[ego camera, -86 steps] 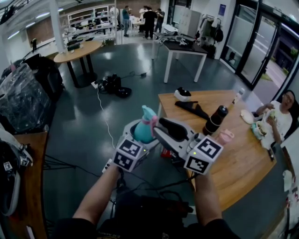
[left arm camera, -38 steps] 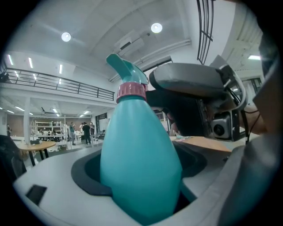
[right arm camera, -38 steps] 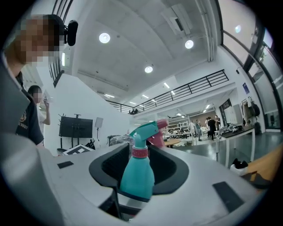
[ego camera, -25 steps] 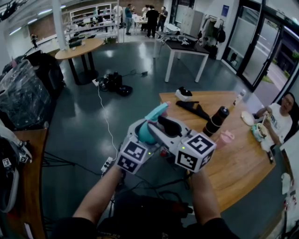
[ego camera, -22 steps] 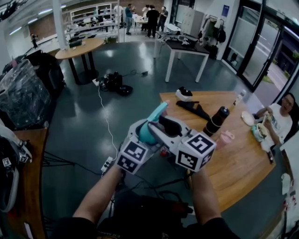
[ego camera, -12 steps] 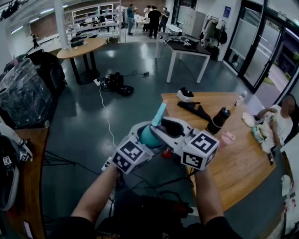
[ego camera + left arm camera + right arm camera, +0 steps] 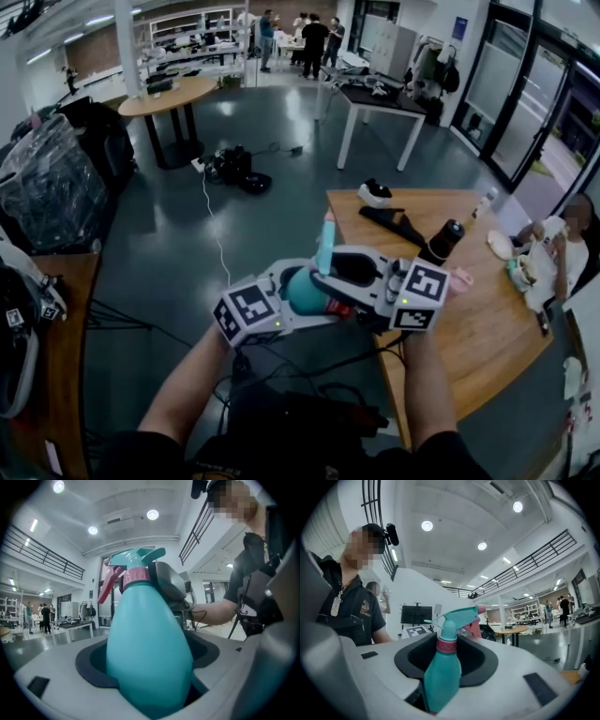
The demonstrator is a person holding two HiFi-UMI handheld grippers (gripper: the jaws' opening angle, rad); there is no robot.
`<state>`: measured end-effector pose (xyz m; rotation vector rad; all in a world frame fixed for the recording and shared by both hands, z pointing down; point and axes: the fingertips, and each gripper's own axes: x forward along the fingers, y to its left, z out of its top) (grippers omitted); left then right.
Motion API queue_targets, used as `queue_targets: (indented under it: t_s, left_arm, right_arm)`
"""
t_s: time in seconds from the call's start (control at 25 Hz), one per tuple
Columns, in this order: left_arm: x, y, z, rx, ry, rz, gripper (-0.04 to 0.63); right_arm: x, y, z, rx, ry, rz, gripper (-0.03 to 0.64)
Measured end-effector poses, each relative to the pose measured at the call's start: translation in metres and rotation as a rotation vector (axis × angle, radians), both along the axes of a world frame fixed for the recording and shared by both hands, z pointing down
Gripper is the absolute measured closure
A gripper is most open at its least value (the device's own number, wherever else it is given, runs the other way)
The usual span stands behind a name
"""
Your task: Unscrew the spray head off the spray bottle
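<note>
Grippers: two; marker cubes: two, one per gripper (image 7: pixel 247 314) (image 7: pixel 427 286), each face bearing a black-and-white square pattern without letters

Spray bottle (image 7: pixel 150 634): one, teal, egg-shaped body; held in the air in front of the person, between both grippers, clear of the wooden table (image 7: pixel 487 319) and beside its near corner

Spray head (image 7: pixel 457 616): one, teal, on the bottle neck; it carries one pink collar (image 7: pixel 447 645) and one pink trigger (image 7: pixel 107 587); in the head view the nozzle points away from the person

Left gripper (image 7: pixel 147 658): jaws clamped on the wide bottle body, which fills the gap between the dark pads

Right gripper (image 7: pixel 447 653): jaws have just been closing; the bottle neck stands between them, and the pads meet the pink collar on both sides, so this gripper holds the spray head at a wide setting

Surroundings, counted: one black flask (image 7: pixel 442 240) upright on the wooden table; one seated person (image 7: pixel 562 248) at its far edge; one round table (image 7: pixel 169 94); one dark-topped table on white legs (image 7: pixel 384 101); a standing group (image 7: pixel 316 37) at the far end, number not clear; three round ceiling lamps (image 7: pixel 152 514) in the left gripper view

Writing: an emblem on the wearer's shirt (image 7: pixel 365 613), too small to read
</note>
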<state>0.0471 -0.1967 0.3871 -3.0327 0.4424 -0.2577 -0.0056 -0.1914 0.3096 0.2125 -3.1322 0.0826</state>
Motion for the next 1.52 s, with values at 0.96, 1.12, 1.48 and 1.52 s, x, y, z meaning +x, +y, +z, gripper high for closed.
queue_targets:
  t_s: [0.96,1.12,1.48,1.52]
  left_arm:
    - [-0.006,-0.017,0.033,-0.022,-0.065,-0.103,0.173]
    - [-0.005,-0.018,0.042,-0.024,-0.085,-0.116,0.173]
    - [-0.012,-0.029,0.057,-0.041,-0.114,-0.188,0.173]
    - [-0.014,-0.031,0.057,-0.042,-0.113,-0.199,0.173]
  right_arm:
    - [0.023,-0.018,-0.048,0.066,-0.16,0.118,0.474]
    - [0.03,-0.018,-0.06,0.084,-0.198,0.164,0.474]
    - [0.045,-0.012,-0.08,0.13,-0.238,0.229,0.474]
    - [0.048,-0.013,-0.081,0.134,-0.24,0.24,0.474]
